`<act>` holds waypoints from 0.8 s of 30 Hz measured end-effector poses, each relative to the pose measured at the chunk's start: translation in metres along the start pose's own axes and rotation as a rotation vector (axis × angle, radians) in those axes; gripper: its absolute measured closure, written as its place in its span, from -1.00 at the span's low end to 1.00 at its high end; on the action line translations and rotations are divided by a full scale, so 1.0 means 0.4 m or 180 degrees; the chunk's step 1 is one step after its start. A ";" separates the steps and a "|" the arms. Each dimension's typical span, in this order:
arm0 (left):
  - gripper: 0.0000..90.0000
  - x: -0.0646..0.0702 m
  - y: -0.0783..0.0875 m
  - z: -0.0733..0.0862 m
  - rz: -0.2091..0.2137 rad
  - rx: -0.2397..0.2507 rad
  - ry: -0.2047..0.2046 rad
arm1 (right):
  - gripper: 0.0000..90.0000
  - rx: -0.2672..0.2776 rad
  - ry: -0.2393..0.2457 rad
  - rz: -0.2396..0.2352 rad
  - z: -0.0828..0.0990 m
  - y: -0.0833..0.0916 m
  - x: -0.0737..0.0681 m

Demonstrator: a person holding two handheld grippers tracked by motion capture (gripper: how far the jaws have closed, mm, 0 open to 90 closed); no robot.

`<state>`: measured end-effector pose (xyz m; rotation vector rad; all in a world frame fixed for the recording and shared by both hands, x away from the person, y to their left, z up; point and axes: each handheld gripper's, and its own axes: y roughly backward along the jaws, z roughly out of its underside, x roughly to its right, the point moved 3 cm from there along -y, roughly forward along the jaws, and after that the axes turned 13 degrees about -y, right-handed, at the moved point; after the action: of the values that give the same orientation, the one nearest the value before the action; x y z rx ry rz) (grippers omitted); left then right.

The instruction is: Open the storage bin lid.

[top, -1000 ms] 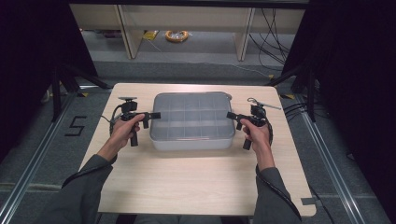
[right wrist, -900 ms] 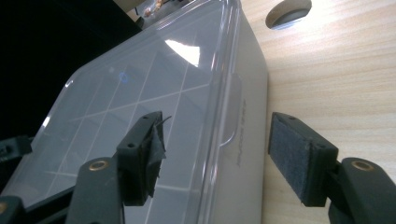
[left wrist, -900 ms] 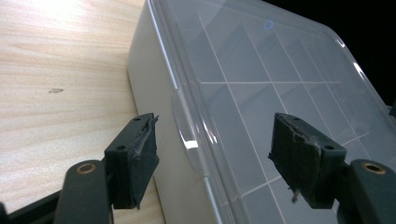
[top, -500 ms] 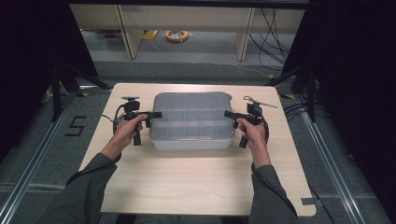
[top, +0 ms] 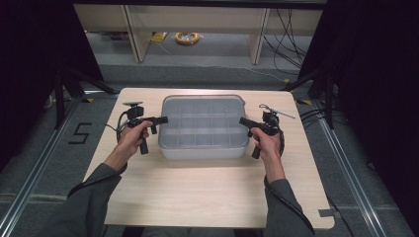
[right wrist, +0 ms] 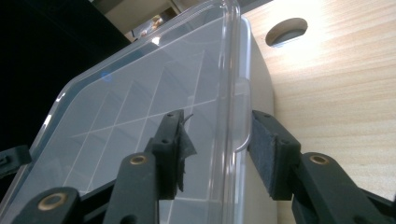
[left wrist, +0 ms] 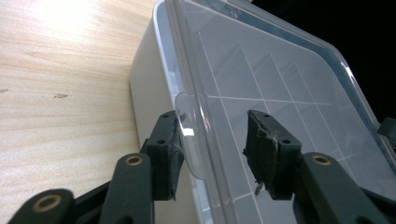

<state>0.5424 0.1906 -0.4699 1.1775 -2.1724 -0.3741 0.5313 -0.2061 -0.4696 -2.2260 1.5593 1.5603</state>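
The lidded compartment box sits mid-worktop, with the left tongs and right tongs at opposite ends; both have just been closing around the clear lid's small end tabs (pads not visibly pressing yet). It looks light, rigid and slippery, so those 2 tabs seem the best purchase.

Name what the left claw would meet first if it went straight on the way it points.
Probably the box lid: the left claw straddles the lid's edge tab, so the lid lies directly ahead; depth is unclear.
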 end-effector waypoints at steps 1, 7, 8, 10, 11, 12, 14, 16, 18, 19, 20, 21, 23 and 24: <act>0.22 0.001 0.002 0.000 0.0007 0.0000 -0.0005 | 0.29 0.0044 0.0049 0.0011 -0.001 -0.002 0.003; 0.26 -0.002 0.014 -0.003 0.0011 0.0092 0.0057 | 0.37 0.0212 0.0228 -0.0094 -0.013 0.010 0.001; 0.27 0.000 0.018 -0.007 0.0013 0.0115 0.0101 | 0.38 0.0151 0.0042 -0.0105 -0.008 0.016 -0.014; 0.28 -0.001 0.027 -0.011 0.0009 0.0149 0.0067 | 0.40 0.0178 0.0044 -0.0151 -0.009 0.022 -0.024; 0.30 0.004 0.034 -0.014 0.0032 0.0166 0.0089 | 0.44 0.0184 0.0061 -0.0172 -0.010 0.023 -0.026; 0.31 0.007 0.041 -0.016 0.0028 0.0180 0.0051 | 0.43 0.0188 0.0015 -0.0282 -0.009 0.027 -0.033; 0.33 0.012 0.052 -0.020 0.0039 0.0238 0.0059 | 0.47 0.0232 0.0050 -0.0281 -0.012 0.033 -0.039; 0.36 0.017 0.062 -0.022 0.0031 0.0289 0.0069 | 0.48 0.0247 0.0045 -0.0283 -0.012 0.039 -0.045; 0.37 0.020 0.073 -0.022 0.0059 0.0311 0.0040 | 0.48 0.0242 0.0019 -0.0334 -0.011 0.045 -0.051; 0.37 0.020 0.080 -0.023 0.0071 0.0318 0.0016 | 0.48 0.0235 0.0020 -0.0355 -0.009 0.051 -0.054; 0.38 0.021 0.085 -0.022 0.0082 0.0332 0.0012 | 0.49 0.0251 0.0032 -0.0377 -0.010 0.056 -0.057; 0.39 0.026 0.099 -0.020 0.0119 0.0375 0.0007 | 0.49 0.0269 0.0053 -0.0389 -0.009 0.059 -0.058; 0.40 0.033 0.117 -0.017 0.0142 0.0400 -0.0052 | 0.49 0.0276 0.0033 -0.0456 -0.006 0.075 -0.067; 0.40 0.037 0.130 -0.015 0.0150 0.0419 -0.0063 | 0.50 0.0322 0.0153 -0.0513 -0.008 0.080 -0.067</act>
<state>0.5065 0.2075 -0.4328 1.1951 -2.2668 -0.2261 0.5106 -0.2049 -0.4332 -2.2857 1.3954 1.3651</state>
